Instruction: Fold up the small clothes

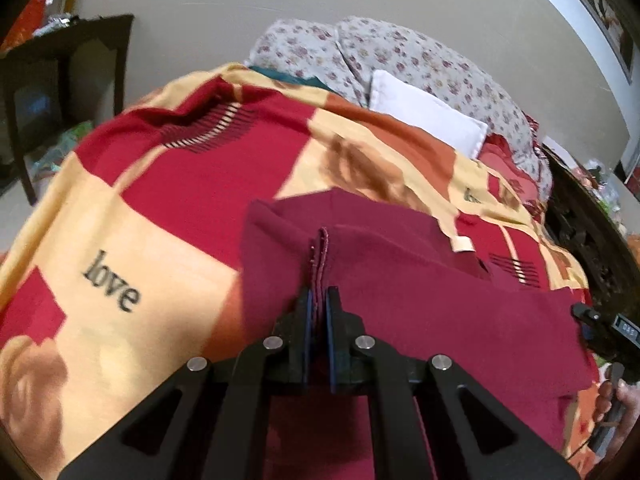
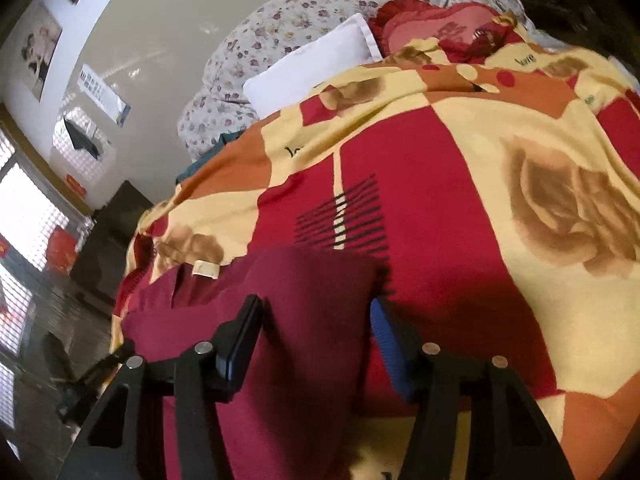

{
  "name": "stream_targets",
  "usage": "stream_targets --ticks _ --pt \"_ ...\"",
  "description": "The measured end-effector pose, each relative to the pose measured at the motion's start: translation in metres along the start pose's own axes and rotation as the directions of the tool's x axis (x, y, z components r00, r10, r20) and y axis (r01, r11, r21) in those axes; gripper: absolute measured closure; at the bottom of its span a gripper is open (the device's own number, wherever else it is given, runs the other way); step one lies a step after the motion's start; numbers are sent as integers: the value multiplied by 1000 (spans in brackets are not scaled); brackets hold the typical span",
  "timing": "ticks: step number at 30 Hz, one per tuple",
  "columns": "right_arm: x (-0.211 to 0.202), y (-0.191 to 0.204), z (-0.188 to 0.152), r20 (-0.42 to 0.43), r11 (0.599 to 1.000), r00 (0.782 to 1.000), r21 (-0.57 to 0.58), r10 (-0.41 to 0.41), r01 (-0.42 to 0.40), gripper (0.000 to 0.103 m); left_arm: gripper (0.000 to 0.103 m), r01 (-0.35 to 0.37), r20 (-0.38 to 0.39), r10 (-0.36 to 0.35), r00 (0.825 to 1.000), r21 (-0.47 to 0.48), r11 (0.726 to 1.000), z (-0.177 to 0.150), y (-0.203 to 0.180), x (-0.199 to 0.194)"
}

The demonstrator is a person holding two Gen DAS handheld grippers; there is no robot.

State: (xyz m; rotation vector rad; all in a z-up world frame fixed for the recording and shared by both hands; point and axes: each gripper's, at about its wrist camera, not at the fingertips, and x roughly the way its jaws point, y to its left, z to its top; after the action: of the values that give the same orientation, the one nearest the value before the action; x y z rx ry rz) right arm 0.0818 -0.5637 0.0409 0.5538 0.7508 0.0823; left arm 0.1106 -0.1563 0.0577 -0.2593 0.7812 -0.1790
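Left claw, nearest the lens in the left wrist view, is clenched on a doubled hem of the maroon garment; the pinched edge stands up as a thin ridge running straight ahead from the tips. Right claw stands released, its 2 fingers straddling a raised fold of the same garment, with cloth lying between them but neither pad visibly pressing on it.

Position: the garment lies on the bed, spread over a red, cream and orange bedspread printed with roses and the word "love". Its long axis runs roughly crosswise from one claw toward the other, so each claw sits at 1 end of the cloth; the right claw shows at the right edge of the left view, near that end.

Appearance: soft, matte, plain maroon fabric with 1 small cream label near the far edge; wrinkled, partly layered, fold not yet flattened. White pillow and floral pillows lie well beyond.
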Motion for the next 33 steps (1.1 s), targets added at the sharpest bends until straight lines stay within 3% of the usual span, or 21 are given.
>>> stream_targets --ticks 2,4,8,11,14,16,17,19,20,25,27,30,32,33 --pt "0 8 0 18 998 999 -44 -39 40 47 97 -16 6 16 1000 -5 1000 -1 4 1" --pt "2 15 0 36 995 998 -77 -59 61 69 97 -24 -3 24 1000 -7 1000 -2 6 6" --pt "24 14 0 -30 994 996 -82 -82 79 75 97 -33 -14 33 999 -2 999 -7 8 14" --pt "40 10 -1 -38 979 984 -112 -177 172 84 97 -30 -21 30 999 3 1000 -9 10 16" --pt "30 6 0 -26 989 991 -75 -131 129 84 97 -22 -25 22 999 -5 1000 -9 11 15" --pt "6 9 -5 -2 996 998 -60 -65 65 78 97 -19 -27 19 999 -6 1000 -9 11 16" --pt "-6 13 -9 -2 998 1000 -65 -28 28 71 97 -18 -28 17 999 -6 1000 -9 11 16" --pt "-26 23 -20 -4 995 1000 -95 5 -5 26 97 -16 -29 16 999 -7 1000 -9 11 16" --pt "-37 27 -27 -6 994 1000 -112 5 -6 23 97 -17 -29 17 999 -7 1000 -9 11 16" --pt "-68 44 -71 6 955 994 -277 -109 106 23 97 -18 -32 18 999 -1 1000 -10 9 15" --pt "-60 50 -86 12 913 978 -356 -207 198 24 97 -27 -31 27 999 6 1000 -10 8 15" --pt "-48 54 -94 61 865 958 -417 -280 279 27 97 -35 -34 35 999 15 999 -12 5 13" --pt "-40 52 -90 90 854 946 -410 -312 321 47 97 -36 -37 37 999 20 999 -12 4 11" --pt "-38 52 -87 97 865 951 -397 -294 308 57 97 -36 -38 37 999 21 999 -13 4 11"
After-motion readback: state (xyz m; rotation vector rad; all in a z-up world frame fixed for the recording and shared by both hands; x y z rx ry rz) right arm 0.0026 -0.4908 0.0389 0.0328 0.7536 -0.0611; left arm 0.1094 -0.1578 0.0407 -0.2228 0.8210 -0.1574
